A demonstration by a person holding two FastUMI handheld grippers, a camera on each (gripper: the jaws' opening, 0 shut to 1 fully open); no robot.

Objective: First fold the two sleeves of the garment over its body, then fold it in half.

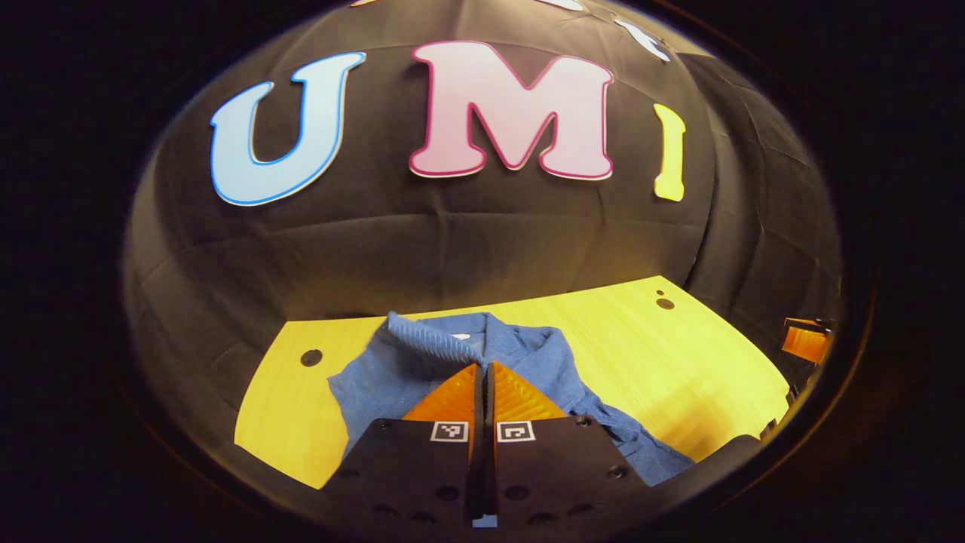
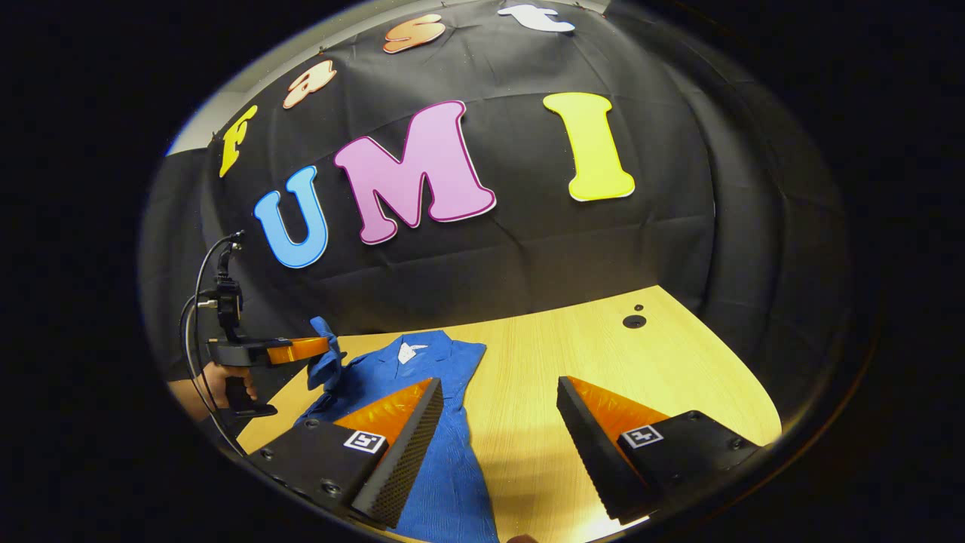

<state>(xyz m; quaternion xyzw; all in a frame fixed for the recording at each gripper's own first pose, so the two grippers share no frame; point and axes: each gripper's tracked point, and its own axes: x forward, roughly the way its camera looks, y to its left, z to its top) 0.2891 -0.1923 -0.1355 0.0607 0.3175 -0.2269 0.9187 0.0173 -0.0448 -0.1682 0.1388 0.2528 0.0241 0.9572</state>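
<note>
First sleeve fold under way, half-fold still to come.

Your left claw (image 2: 320, 348) is pinched narrow on a sleeve (image 2: 326, 354) of the blue garment (image 2: 445, 445), lifting it at the garment's edge farthest from your right claw (image 2: 497, 422), which hangs wide apart and holds nothing, one finger over the garment's near part. The garment lies collar-away on the tabletop (image 2: 603, 354). I judge this sleeve not yet laid over the body; whether the other sleeve is folded I cannot tell.
</note>
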